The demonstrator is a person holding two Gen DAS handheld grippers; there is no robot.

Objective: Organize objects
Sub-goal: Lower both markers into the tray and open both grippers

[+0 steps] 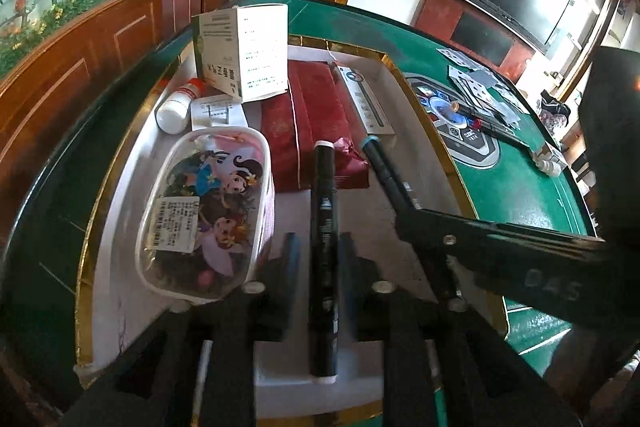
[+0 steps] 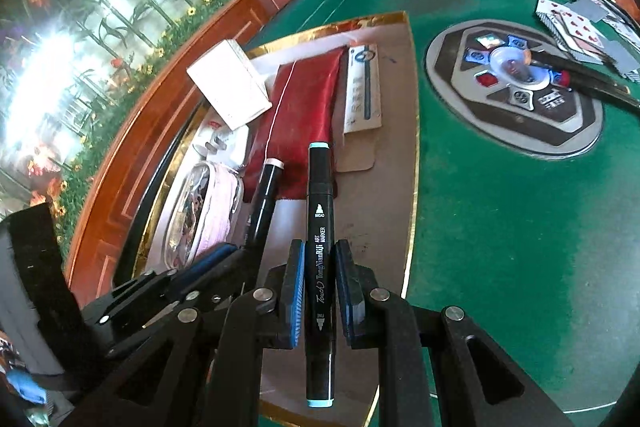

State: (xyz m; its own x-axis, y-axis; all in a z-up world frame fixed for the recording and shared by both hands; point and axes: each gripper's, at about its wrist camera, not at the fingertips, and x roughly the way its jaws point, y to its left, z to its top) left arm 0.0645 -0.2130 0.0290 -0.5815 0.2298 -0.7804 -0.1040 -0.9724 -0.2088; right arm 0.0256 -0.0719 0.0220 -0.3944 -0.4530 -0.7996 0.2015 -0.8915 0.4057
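Two markers [image 1: 324, 251] [image 2: 319, 267] (black), one pouch [image 1: 208, 211].

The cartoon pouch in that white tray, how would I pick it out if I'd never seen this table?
Find the white, gold-rimmed tray on the green table. At its left side, beside the red cloth, lies the cartoon pouch. It alone is clear plastic, printed with cartoon girls.
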